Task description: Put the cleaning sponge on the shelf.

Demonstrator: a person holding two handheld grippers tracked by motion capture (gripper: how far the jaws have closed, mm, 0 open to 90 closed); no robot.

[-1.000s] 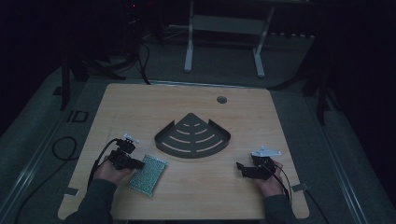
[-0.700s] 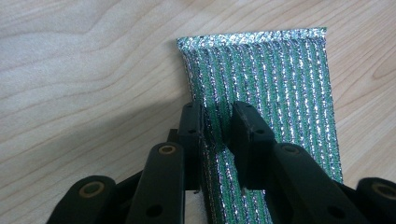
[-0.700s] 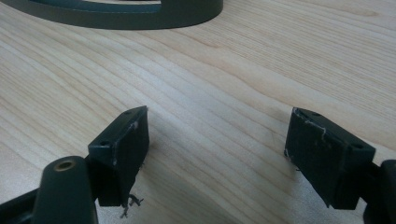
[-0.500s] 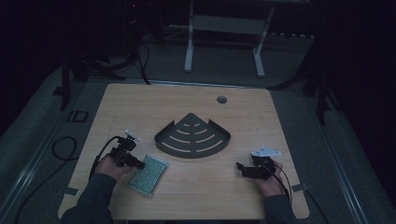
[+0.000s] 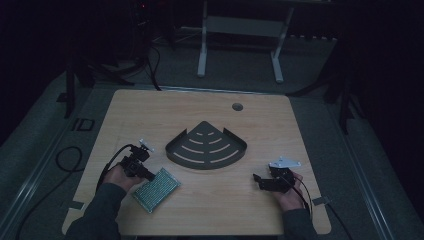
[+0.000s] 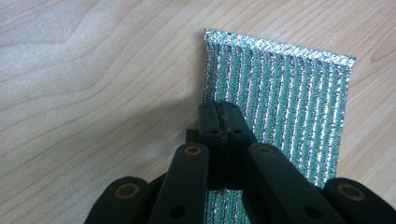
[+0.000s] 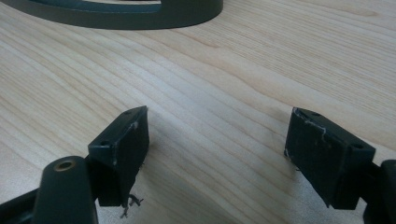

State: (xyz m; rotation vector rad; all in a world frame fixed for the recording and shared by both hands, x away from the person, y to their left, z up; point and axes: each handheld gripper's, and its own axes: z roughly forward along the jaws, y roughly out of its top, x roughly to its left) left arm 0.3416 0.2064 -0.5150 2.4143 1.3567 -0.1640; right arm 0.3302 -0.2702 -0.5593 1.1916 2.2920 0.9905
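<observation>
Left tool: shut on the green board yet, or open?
Shut: the left tool has just closed, its jaws meeting over the edge of the green board.

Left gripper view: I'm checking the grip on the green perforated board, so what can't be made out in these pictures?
- Left tongs look shut at the green perforated board; whether its edge is pinched is hidden behind the jaws in the left gripper view.
- The board's near end is cut off by that view's bottom edge.
- High view: the board's holes are too small and dim.
</observation>
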